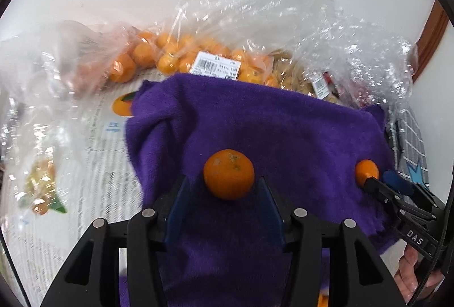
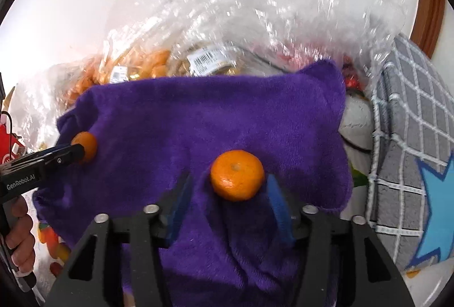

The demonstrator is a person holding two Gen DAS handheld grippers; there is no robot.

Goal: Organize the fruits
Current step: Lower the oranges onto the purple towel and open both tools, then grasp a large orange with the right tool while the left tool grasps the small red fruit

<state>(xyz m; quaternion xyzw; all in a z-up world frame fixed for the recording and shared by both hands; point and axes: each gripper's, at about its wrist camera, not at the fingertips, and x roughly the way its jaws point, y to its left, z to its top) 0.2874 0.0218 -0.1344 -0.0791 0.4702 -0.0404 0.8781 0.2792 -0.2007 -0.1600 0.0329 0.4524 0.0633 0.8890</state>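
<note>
Two tangerines lie on a purple towel [image 1: 283, 131]. In the left wrist view one tangerine [image 1: 228, 173] sits between the tips of my left gripper [image 1: 224, 187], whose jaws stand apart on either side of it without touching. In the right wrist view the other tangerine [image 2: 237, 175] sits between the tips of my right gripper [image 2: 227, 190], also open. Each view shows the other gripper at its tangerine: the right gripper [image 1: 374, 179] by the second tangerine [image 1: 366, 171], the left gripper [image 2: 76, 150] by the first tangerine [image 2: 84, 145]. The towel also shows in the right wrist view [image 2: 198, 114].
Behind the towel lie clear plastic bags [image 1: 283, 23] with several tangerines [image 1: 159, 57] and labelled packs [image 1: 215, 66]. Printed paper [image 1: 93, 165] covers the surface at left. A grey checked cushion [image 2: 408, 136] with a blue star lies to the right.
</note>
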